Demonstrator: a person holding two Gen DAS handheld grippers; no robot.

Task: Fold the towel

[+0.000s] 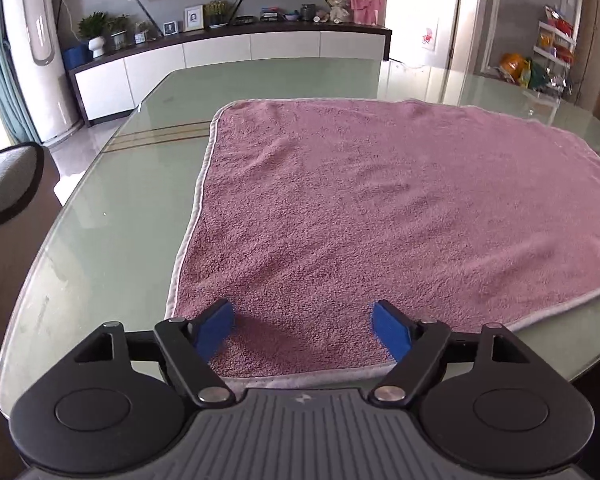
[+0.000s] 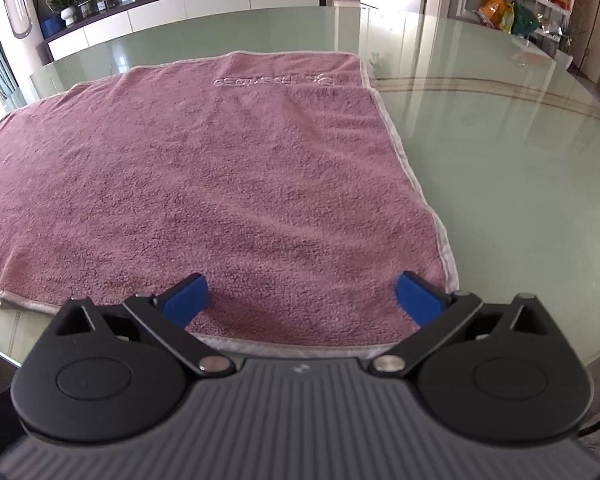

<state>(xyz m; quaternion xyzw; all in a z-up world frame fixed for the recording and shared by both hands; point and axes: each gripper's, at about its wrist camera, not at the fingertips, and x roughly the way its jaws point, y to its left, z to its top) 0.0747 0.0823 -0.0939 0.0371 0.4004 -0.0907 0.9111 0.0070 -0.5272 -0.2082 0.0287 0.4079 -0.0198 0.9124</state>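
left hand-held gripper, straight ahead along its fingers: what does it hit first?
Most likely the pink towel. The left hand-held gripper is open above the towel's near edge, tilted down toward the cloth spread on the glass table. Nothing else lies ahead; exact contact depth is unclear.

Towel (image 1: 380, 208): dusty pink terry, pale grey-white edging, tone-on-tone embroidered lettering near the far edge. Table (image 2: 500, 160): pale green glass, thin brown-gold stripes running across it. Left gripper (image 1: 303, 330) and right gripper (image 2: 302, 300): black arms, blue pads (image 1: 214, 330), grey ribbed body. Cabinet (image 1: 220, 56): white fronts, dark brown top. Gift box (image 1: 365, 2): pink with a pink bow.
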